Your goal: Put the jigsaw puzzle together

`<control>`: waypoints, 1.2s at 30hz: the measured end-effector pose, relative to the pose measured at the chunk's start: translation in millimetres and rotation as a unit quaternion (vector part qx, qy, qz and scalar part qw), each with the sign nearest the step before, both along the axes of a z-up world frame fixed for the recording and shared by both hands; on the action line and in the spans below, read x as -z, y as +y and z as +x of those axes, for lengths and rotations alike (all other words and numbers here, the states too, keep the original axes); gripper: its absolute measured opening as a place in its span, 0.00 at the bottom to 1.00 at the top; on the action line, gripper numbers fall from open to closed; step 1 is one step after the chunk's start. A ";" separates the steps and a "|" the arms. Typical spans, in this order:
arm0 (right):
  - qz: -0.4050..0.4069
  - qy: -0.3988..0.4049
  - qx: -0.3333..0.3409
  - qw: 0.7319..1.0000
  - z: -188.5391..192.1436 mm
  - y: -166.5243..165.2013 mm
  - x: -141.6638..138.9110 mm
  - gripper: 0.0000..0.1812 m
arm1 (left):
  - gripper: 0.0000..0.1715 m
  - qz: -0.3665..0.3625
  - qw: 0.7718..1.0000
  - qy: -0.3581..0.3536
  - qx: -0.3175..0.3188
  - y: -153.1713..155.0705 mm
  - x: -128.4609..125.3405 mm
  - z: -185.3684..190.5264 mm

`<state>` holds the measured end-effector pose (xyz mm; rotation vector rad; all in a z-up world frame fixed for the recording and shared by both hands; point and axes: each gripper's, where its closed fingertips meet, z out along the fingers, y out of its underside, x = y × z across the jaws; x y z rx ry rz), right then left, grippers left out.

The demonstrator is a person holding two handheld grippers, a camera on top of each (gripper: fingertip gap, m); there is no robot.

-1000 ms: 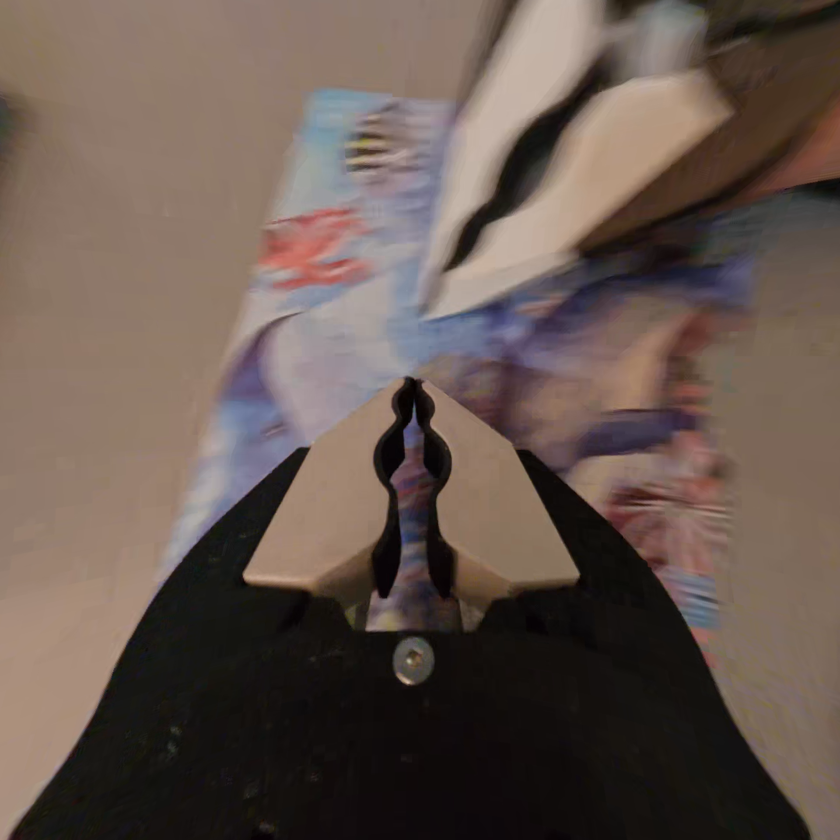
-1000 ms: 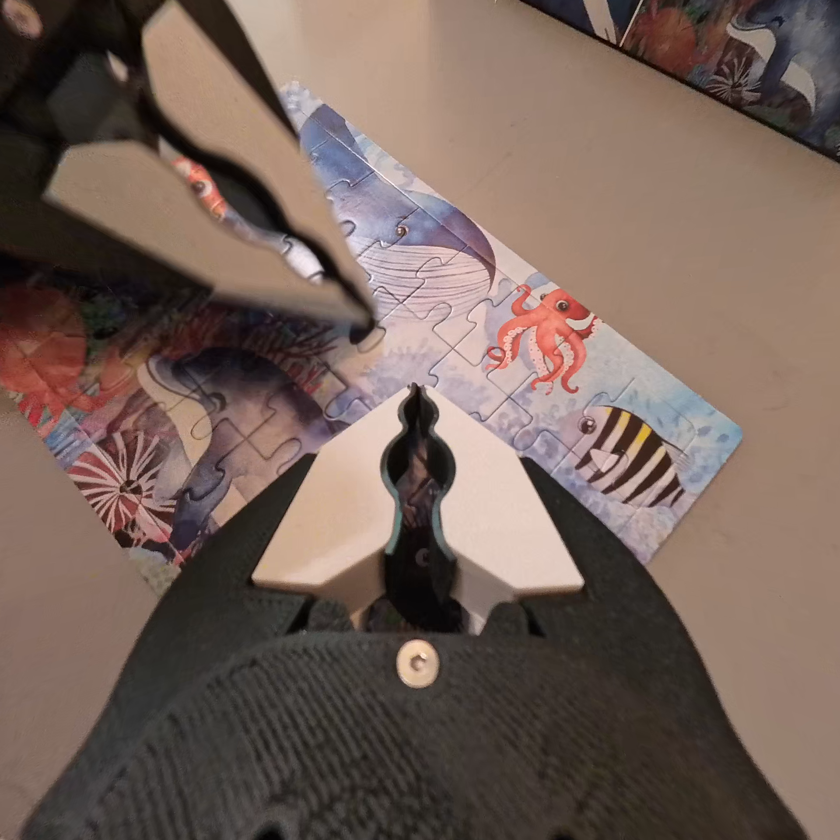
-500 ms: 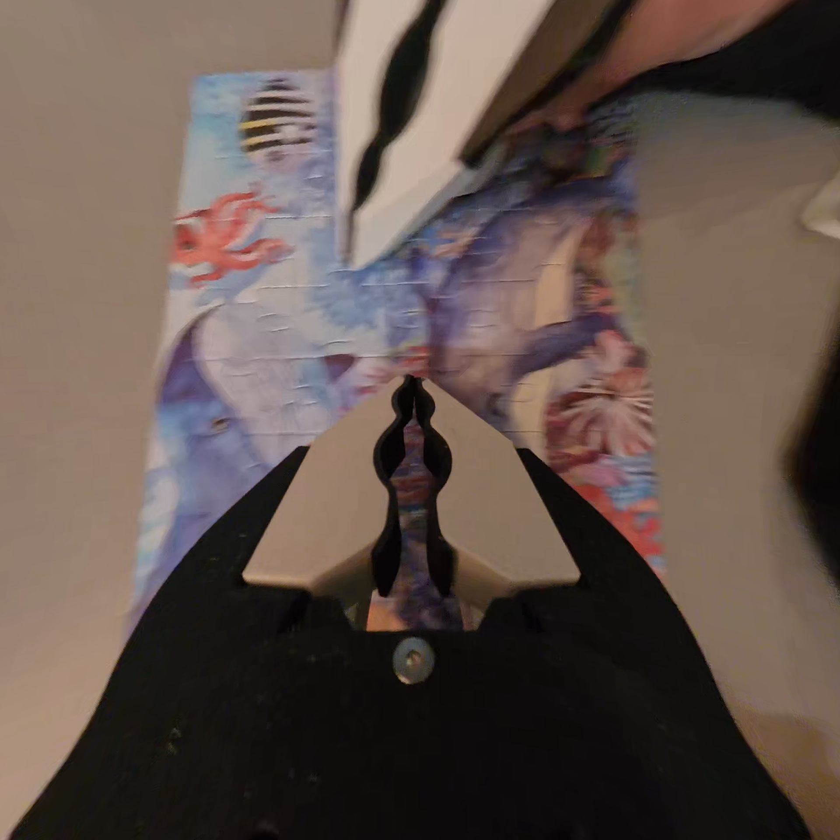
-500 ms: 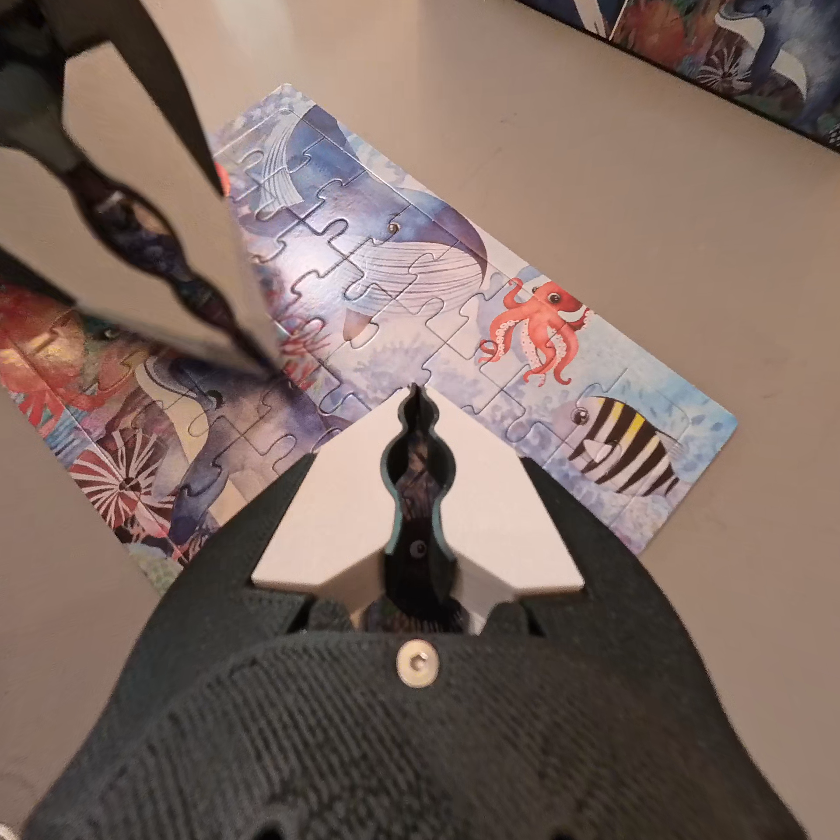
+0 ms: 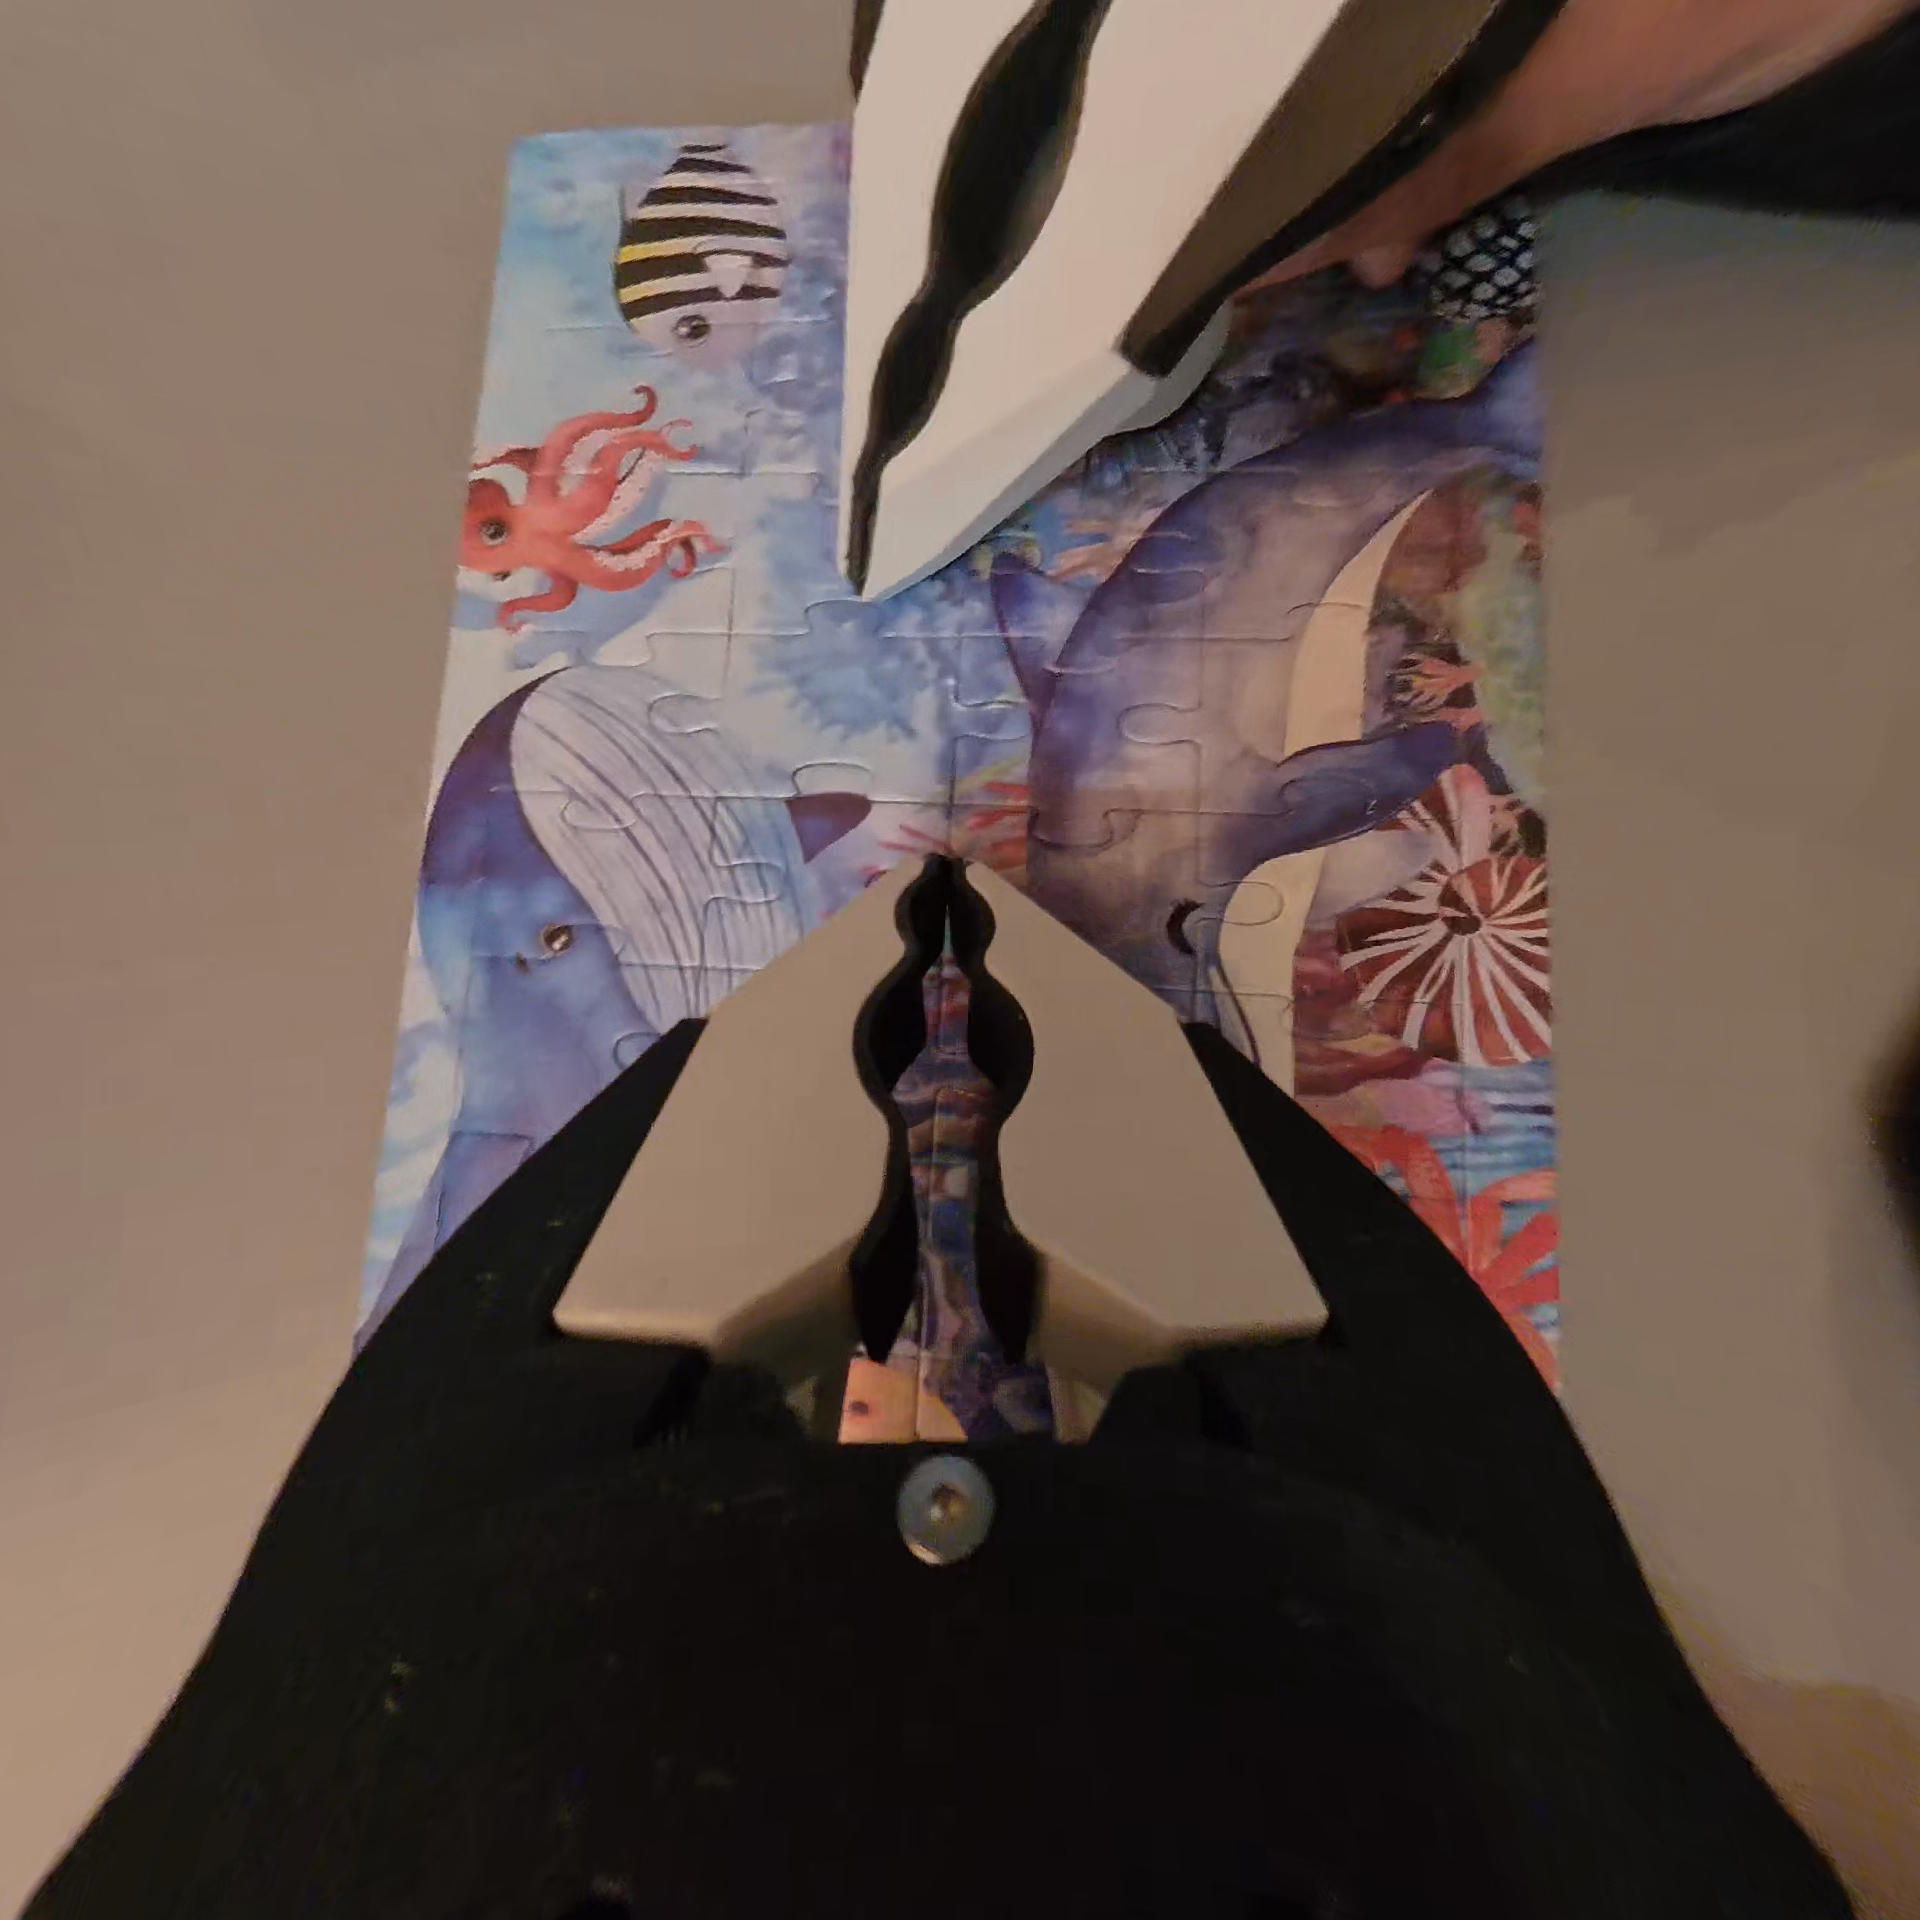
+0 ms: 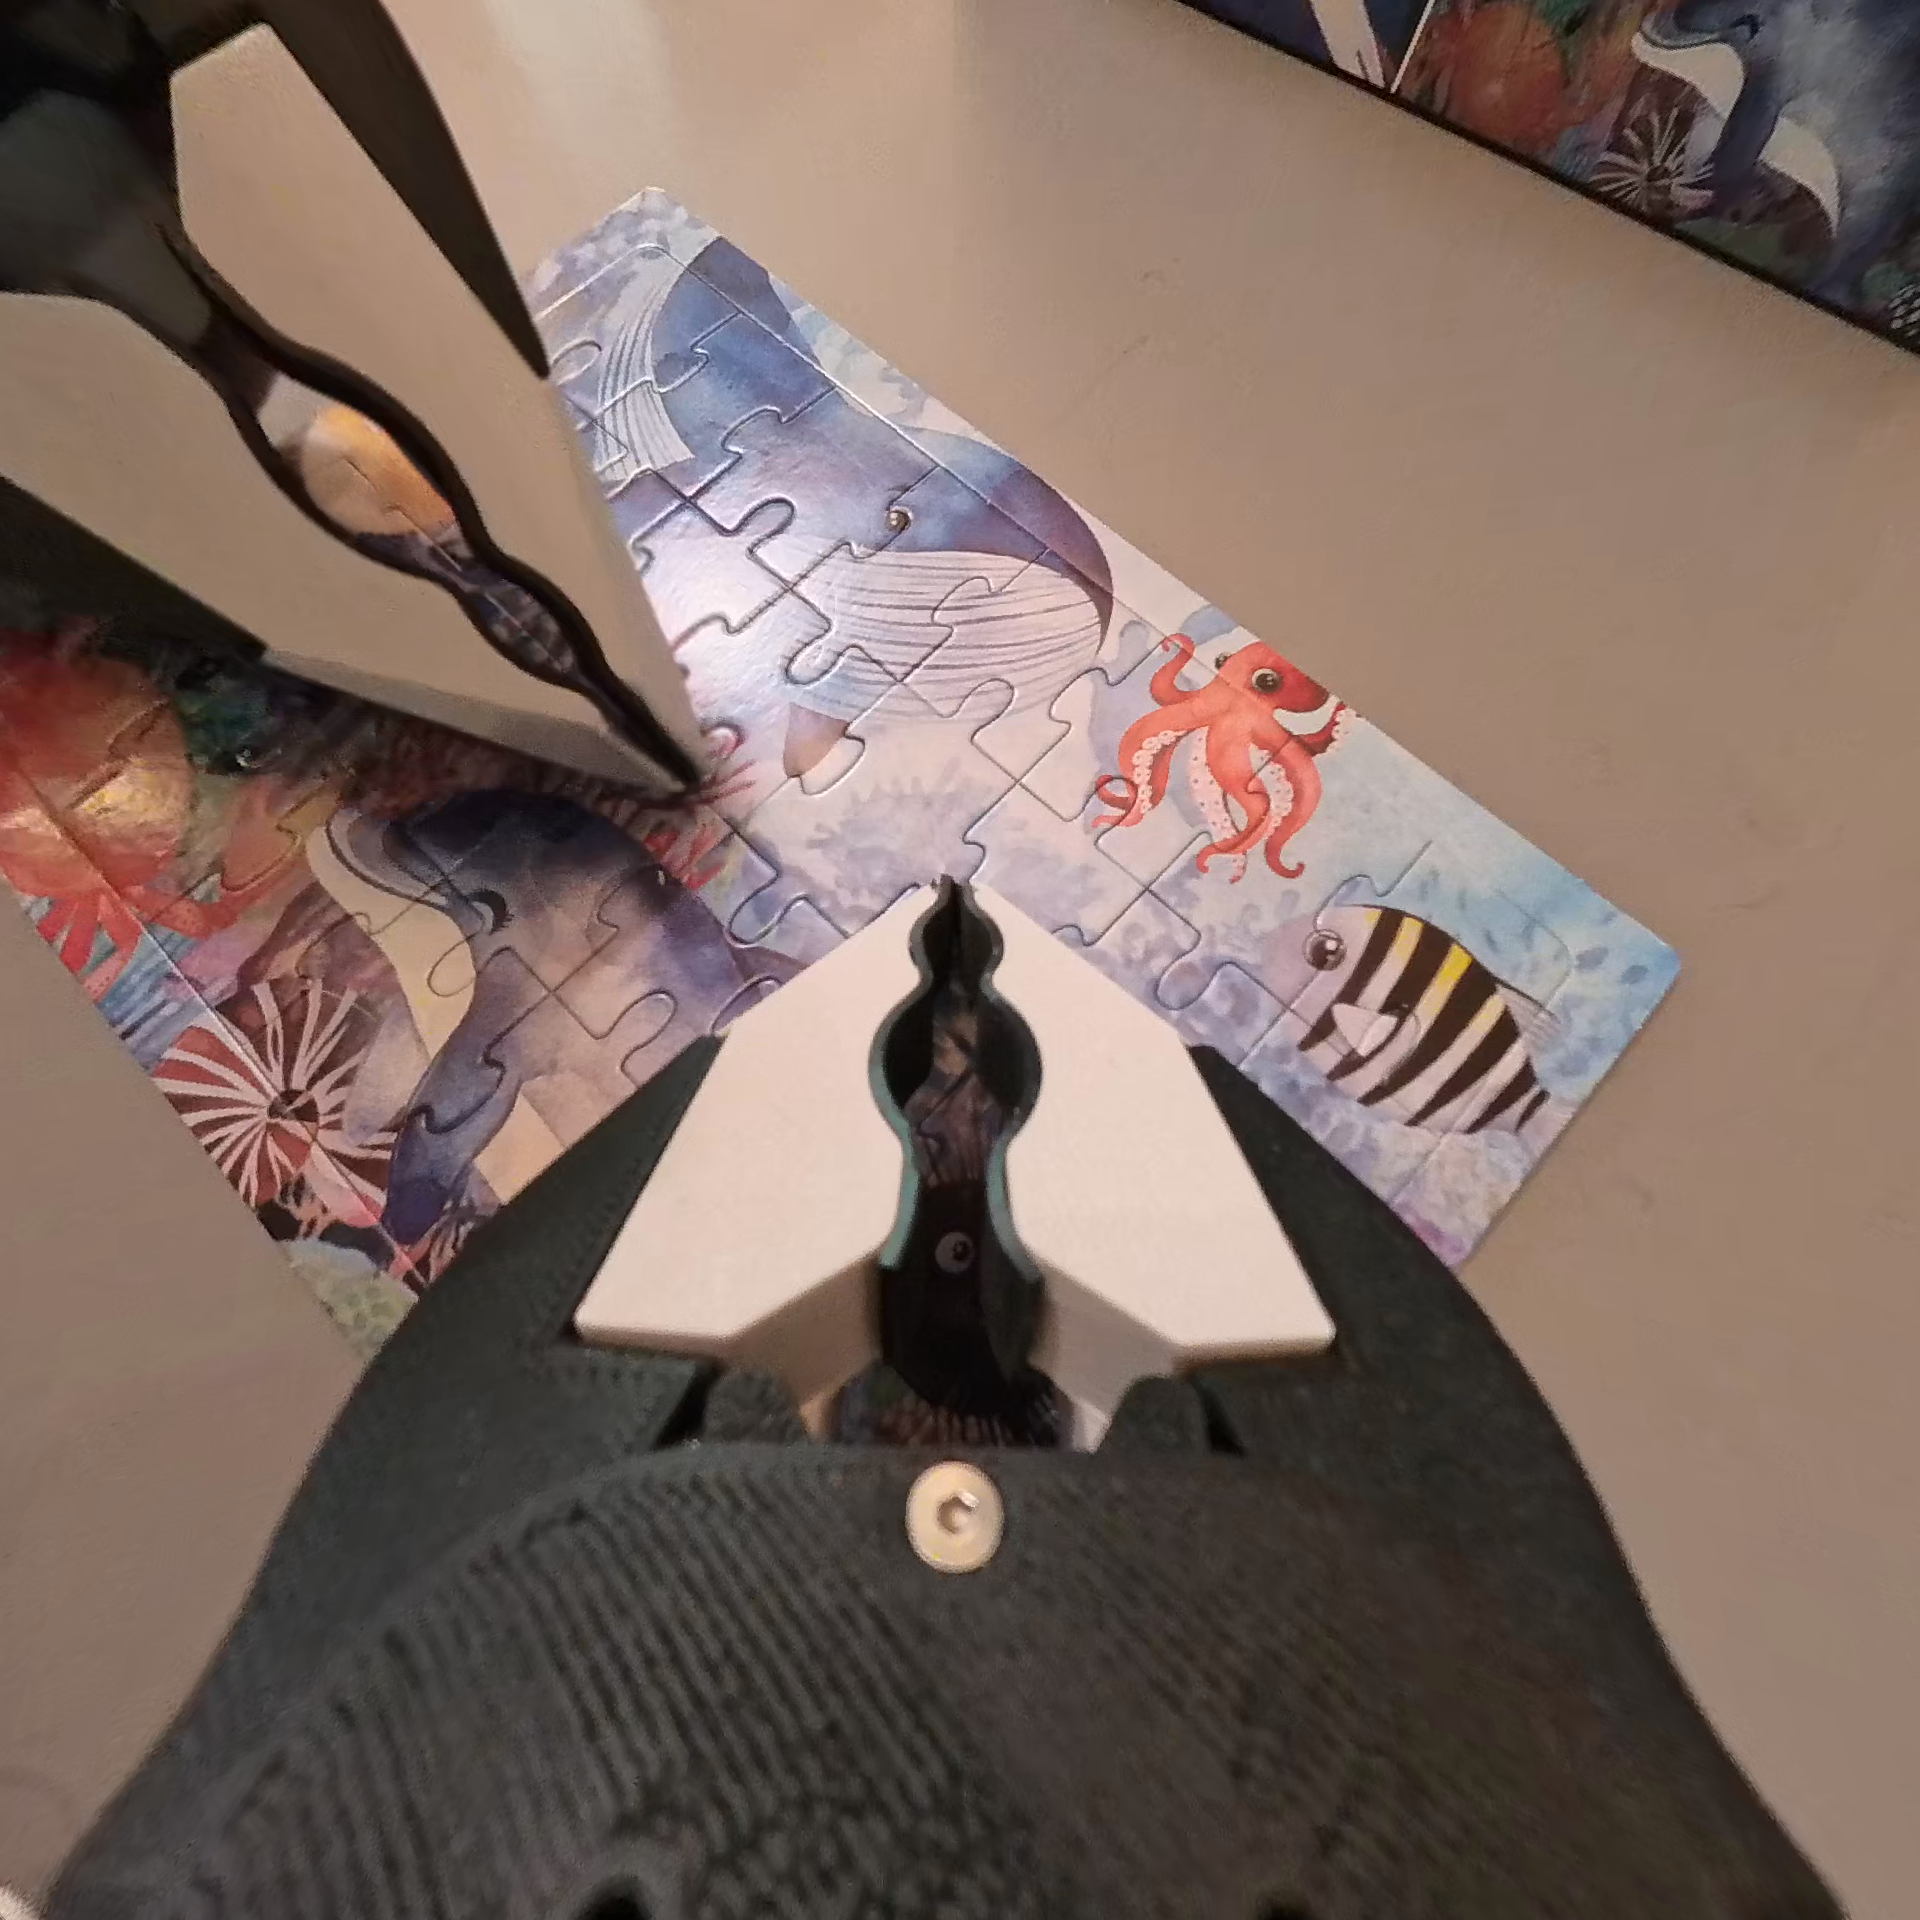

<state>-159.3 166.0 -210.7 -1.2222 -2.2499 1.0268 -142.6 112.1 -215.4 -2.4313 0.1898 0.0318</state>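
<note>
On desk (image 6: 1351,416): assembled jigsaw puzzle (image 6: 935,644), thin, light, flexing at seams; best pressed flat. Left gripper (image 5: 943,864) and right gripper (image 6: 948,885) pressed together, empty.

Left gripper (image 6: 681,779) swung over puzzle (image 6: 935,644), tip now nr centre; right gripper (image 5: 862,561) unmoved-ish.

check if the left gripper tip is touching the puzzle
Cannot tell. In the right wrist view the left gripper has its shut tips meeting the jigsaw puzzle near the red coral, but no gap or contact is plainly visible.
</note>
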 end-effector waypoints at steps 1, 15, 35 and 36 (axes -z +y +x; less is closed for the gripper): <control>0.001 0.000 0.000 1.000 0.1 -0.1 0.0 0.00 | 0.00 -0.001 1.000 0.004 -0.010 -0.5 0.0 -3.7; -0.037 0.016 -0.133 0.990 29.3 -45.4 -11.8 0.00 | 0.00 0.003 0.998 -0.054 0.020 -0.3 -0.7 13.6; -0.020 0.045 -0.041 0.998 7.5 -24.3 -19.8 0.00 | 0.00 0.035 0.993 -0.082 -0.072 10.5 -3.2 -7.3; -0.024 0.044 -0.035 0.998 6.2 -22.4 -20.5 0.00 | 0.00 0.034 0.994 -0.079 -0.072 11.8 -1.6 -6.7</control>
